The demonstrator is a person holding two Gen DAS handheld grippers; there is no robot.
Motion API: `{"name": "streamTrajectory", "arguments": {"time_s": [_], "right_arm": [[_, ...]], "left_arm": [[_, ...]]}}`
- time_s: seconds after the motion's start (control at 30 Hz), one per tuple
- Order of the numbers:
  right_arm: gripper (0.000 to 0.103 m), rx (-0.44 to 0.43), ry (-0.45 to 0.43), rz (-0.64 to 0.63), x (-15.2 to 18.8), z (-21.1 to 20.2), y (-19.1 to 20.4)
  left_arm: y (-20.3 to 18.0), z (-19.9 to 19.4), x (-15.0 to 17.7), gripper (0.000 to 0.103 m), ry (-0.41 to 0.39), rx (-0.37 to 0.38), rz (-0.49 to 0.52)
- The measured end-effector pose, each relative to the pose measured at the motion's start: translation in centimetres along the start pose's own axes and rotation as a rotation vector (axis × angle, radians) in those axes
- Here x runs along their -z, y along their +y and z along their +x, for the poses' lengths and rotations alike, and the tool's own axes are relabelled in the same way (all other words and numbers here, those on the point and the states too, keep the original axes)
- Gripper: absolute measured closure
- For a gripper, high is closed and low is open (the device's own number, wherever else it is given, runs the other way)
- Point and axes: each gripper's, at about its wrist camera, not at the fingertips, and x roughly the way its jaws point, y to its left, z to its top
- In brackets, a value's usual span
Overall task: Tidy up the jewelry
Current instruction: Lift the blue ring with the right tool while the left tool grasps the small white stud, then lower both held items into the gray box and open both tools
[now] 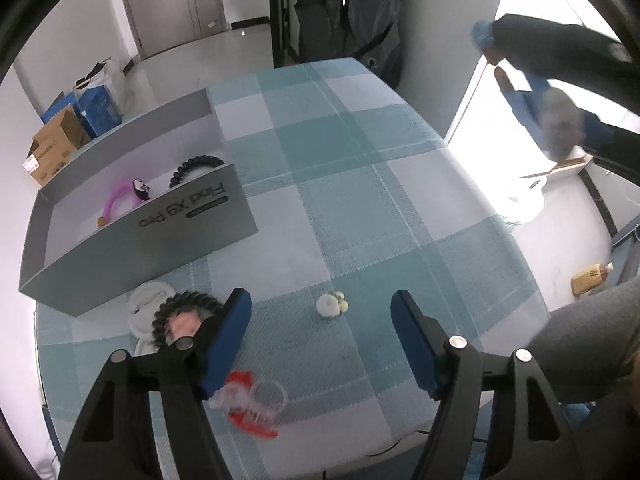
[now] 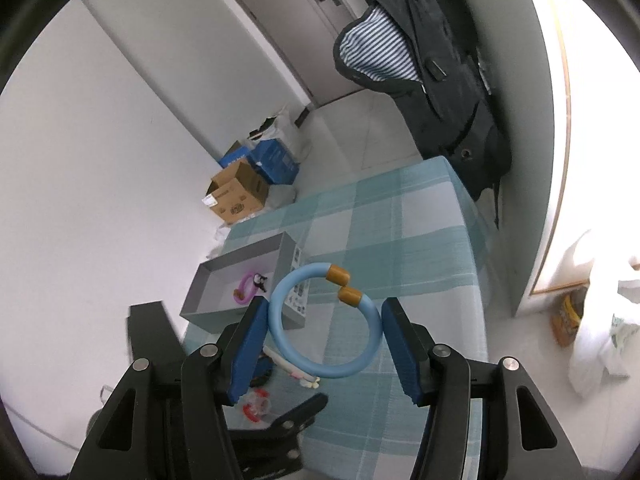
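My right gripper [image 2: 324,338] is shut on a light blue bracelet [image 2: 288,350] with brown ends and holds it high above the checked table. The grey box [image 1: 132,240] at the table's left holds a pink bracelet [image 1: 114,202] and a black coil tie [image 1: 196,164]; the box shows small in the right wrist view [image 2: 236,288]. My left gripper [image 1: 322,334] is open and empty, low over the table near its front edge. A white bead piece [image 1: 332,305] lies between its fingers. A black coil bracelet [image 1: 180,312] and a clear red-trimmed bracelet [image 1: 252,404] lie by its left finger.
A white item [image 1: 146,304] lies under the black coil beside the box. A dark jacket [image 1: 348,8] hangs beyond the table's far edge. Cardboard and blue boxes [image 1: 68,128] stand on the floor at left. My right arm shows at upper right [image 1: 560,60].
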Motion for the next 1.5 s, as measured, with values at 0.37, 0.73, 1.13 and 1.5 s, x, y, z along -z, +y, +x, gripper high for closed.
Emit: {"name": "streamTrajectory", "arguments": {"time_s": [0.37,0.73,1.13,1.5], "right_arm": [[0.046,-0.015,0.009,0.019,-0.1,0.1,-0.5],[0.046,-0.030,0.030,0.009,0.2,1.0,0.4],[0.046,-0.085,0.127,-0.076,-0.1,4.5,4.8],[0.046,-0.153,0.200,-0.262,-3.8,8.1,12.3]], "left_arm": [[-0.6,-0.3,0.4,0.081,0.036,0.004,-0.005],[2.2,-3.0,0.7,0.093,-0.008,0.150,-0.140],[9.2,-9.9,0.8,0.093,-0.150,0.194,-0.282],[14.5,-9.7,-3.6,0.093,-0.200,0.159,-0.372]]}}
